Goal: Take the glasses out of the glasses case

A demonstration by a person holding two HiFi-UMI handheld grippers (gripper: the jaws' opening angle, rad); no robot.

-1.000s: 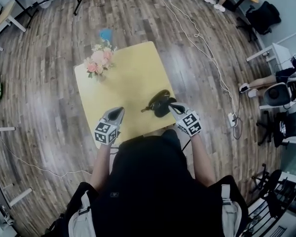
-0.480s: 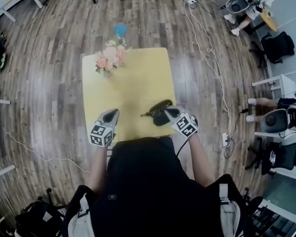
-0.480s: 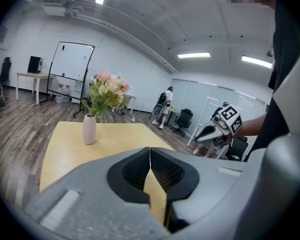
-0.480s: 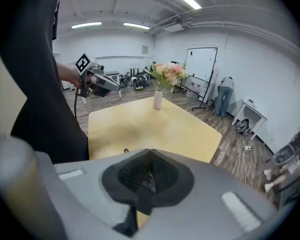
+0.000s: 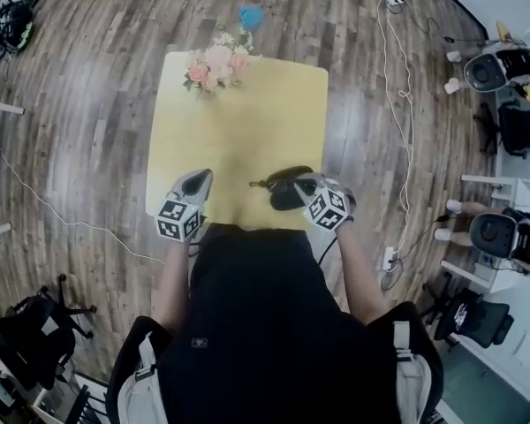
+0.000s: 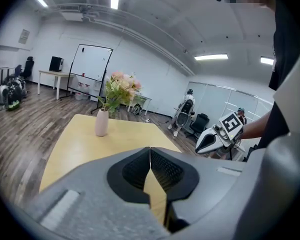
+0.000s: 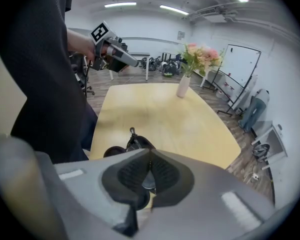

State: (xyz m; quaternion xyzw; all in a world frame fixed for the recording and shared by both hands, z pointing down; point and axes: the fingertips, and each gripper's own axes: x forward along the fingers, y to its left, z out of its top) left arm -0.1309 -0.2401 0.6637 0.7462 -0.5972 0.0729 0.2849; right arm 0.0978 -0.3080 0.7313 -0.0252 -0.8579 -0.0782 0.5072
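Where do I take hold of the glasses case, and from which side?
Probably its right end, coming from the right with the right tool. The case lies flat near the table's front edge, just ahead of that tool. The tool is shut, so open it first.

Surface (image 5: 247, 122): pale yellow. Glasses case (image 5: 287, 194): black. Flowers (image 5: 216, 63): pink; vase (image 6: 101, 123): white. Left claw (image 5: 199, 177) and right claw (image 5: 302, 184): grey, black pads, black-and-white square markers. Floor (image 5: 88, 104): grey-brown wood grain.

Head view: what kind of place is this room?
Probably an office or lab workspace: office chairs stand at the edge, a whiteboard stands by the wall, and long cables run over the wooden floor.
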